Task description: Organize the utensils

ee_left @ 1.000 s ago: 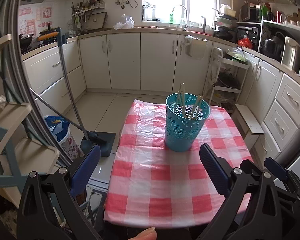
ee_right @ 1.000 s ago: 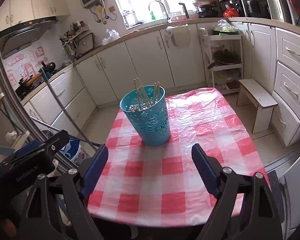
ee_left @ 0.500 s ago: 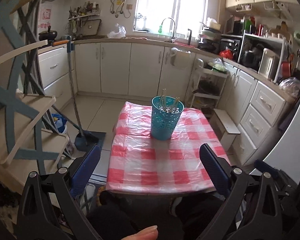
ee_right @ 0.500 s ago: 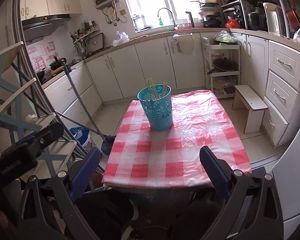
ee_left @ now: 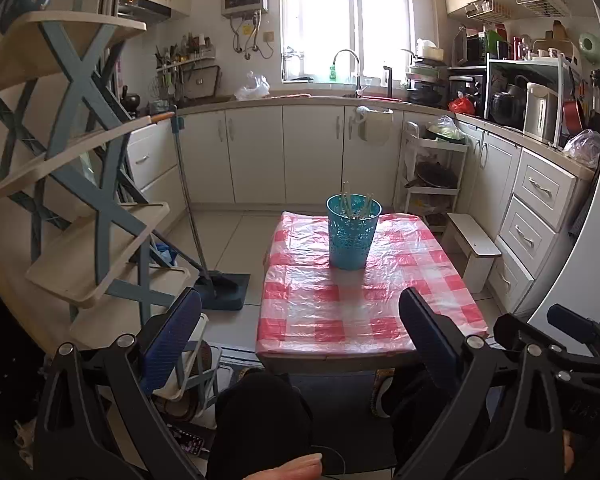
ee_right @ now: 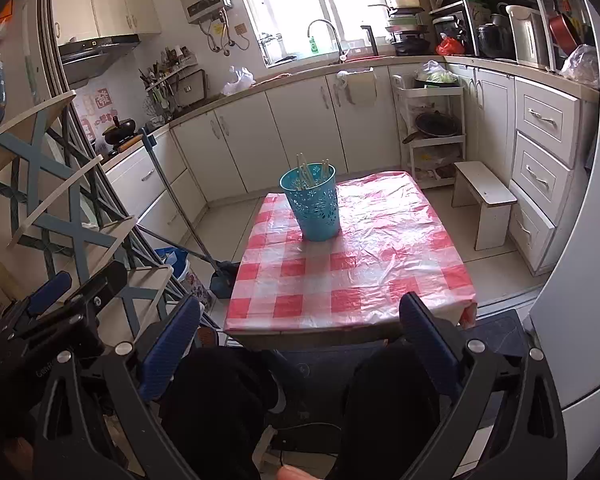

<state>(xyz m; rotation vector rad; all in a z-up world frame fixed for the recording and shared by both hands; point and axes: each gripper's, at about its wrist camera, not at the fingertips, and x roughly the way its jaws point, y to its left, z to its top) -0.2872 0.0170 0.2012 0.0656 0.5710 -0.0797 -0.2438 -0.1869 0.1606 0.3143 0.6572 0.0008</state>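
The left gripper (ee_left: 300, 332) and the right gripper (ee_right: 300, 332) both had their blue fingers spread wide and held nothing, well apart from the table (ee_left: 360, 344), above the person's dark knees. The teal holder (ee_left: 353, 233) stood upright on the checked cloth (ee_right: 380, 256), at about 12 o'clock from each gripper. Pale chopsticks (ee_left: 356, 206) leaned inside it.

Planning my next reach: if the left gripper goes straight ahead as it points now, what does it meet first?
Probably the teal utensil holder on the checked tablecloth; the left gripper sits open, short of the table, nothing between. Depth is uncertain.
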